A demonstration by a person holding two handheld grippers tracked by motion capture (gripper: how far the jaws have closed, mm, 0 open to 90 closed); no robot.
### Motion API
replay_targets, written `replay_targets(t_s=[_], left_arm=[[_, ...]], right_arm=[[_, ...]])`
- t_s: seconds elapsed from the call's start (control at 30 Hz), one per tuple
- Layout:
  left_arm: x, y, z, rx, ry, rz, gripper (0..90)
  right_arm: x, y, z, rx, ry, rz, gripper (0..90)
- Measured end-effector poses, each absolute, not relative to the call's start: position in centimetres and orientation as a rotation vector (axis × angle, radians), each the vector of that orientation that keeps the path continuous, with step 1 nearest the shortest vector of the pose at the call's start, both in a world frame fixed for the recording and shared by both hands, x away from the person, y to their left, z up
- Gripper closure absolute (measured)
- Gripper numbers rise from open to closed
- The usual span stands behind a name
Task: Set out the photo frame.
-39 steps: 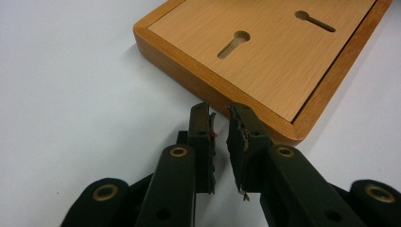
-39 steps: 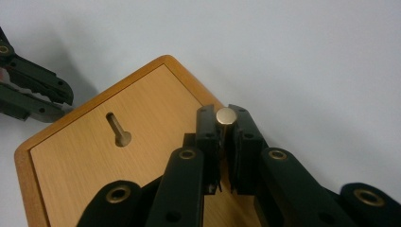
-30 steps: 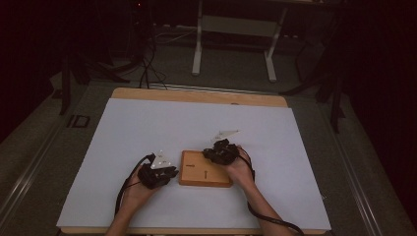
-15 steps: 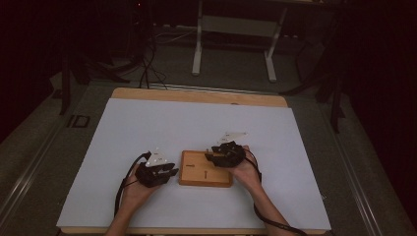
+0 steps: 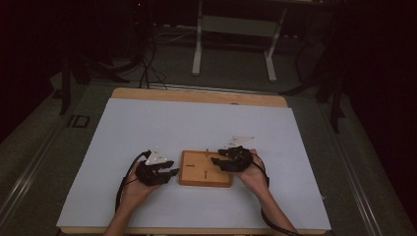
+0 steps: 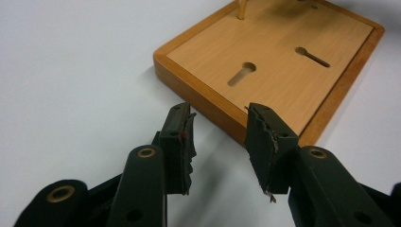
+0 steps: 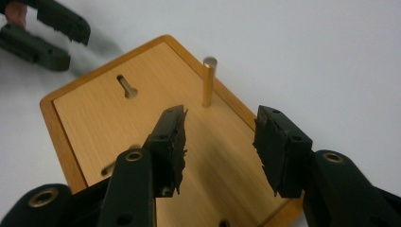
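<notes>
White table (image 5: 147, 128): 1 wooden board (image 5: 205, 168), 1 peg (image 7: 209, 81).

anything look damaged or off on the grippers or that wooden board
The pads on both grippers look worn: the left gripper's pads have ragged, chipped edges, and so do the right gripper's pads. The wooden board lies flat and looks intact, its brass peg upright.

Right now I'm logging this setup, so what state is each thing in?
Wooden board: lying flat on the white table cover, held by neither tool.
Brass peg: upright in the board, free.
Keyhole slots: empty.
Left tool: open beside the board's near edge, jaws just opened, nothing between them.
Right tool: open above the board, jaws just opened, nothing between them.
</notes>
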State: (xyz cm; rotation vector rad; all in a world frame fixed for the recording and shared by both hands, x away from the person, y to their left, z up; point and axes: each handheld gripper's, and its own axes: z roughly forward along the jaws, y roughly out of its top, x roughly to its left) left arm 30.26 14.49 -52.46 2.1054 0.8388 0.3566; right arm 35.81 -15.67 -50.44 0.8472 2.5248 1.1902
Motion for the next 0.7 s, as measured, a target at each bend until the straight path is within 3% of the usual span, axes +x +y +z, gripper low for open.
replay_targets(t_s=[0.7], left_arm=[[32.6, 11.8, -51.3, 2.091, 0.775, 0.304, 59.2]], right_arm=[[33.1, -20.6, -51.4, 0.915, 2.471, 1.190, 51.7]])
